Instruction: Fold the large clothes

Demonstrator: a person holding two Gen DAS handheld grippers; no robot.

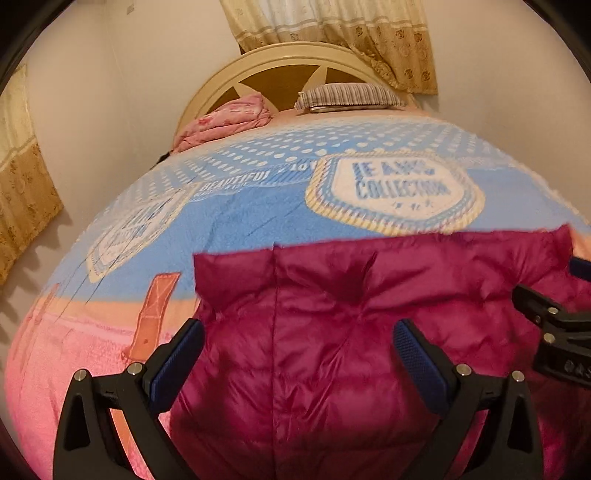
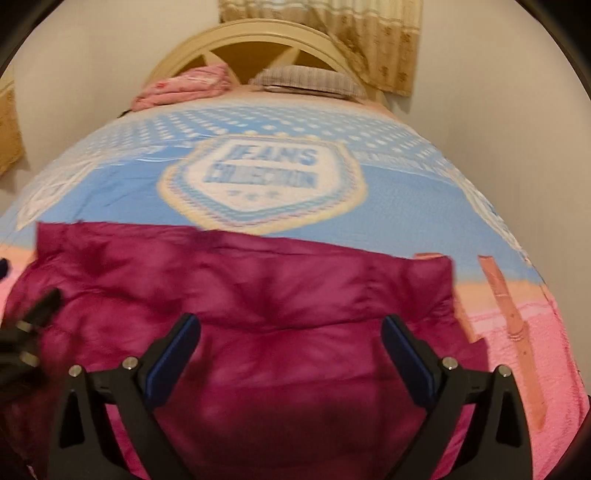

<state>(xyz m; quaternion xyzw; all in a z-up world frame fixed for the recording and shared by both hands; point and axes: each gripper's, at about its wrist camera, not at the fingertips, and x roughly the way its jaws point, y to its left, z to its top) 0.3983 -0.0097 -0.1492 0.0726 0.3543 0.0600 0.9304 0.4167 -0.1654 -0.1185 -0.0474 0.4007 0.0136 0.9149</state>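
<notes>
I hold my left gripper (image 1: 298,341) over the bed, and its two fingers are spread wide apart with nothing between them. To the left of my left jaws is the pink and blue blanket (image 1: 236,229) with an orange strap picture on it. Right under and between these jaws lies the dark pink puffy jacket (image 1: 332,314), spread out on the blanket. Its far edge runs across just ahead of my fingertips. To the right of these jaws I see the side of my right gripper (image 1: 554,325), low over the jacket. In its own view my right gripper (image 2: 291,332) is wide open too and holds nothing. The jacket (image 2: 258,288) fills the space under and between these jaws, and bare blanket (image 2: 406,206) shows to their right. Far ahead of both jaws are a pink bundle (image 1: 225,122), a striped pillow (image 1: 351,96), the headboard (image 1: 280,62) and a curtain (image 1: 369,33).
</notes>
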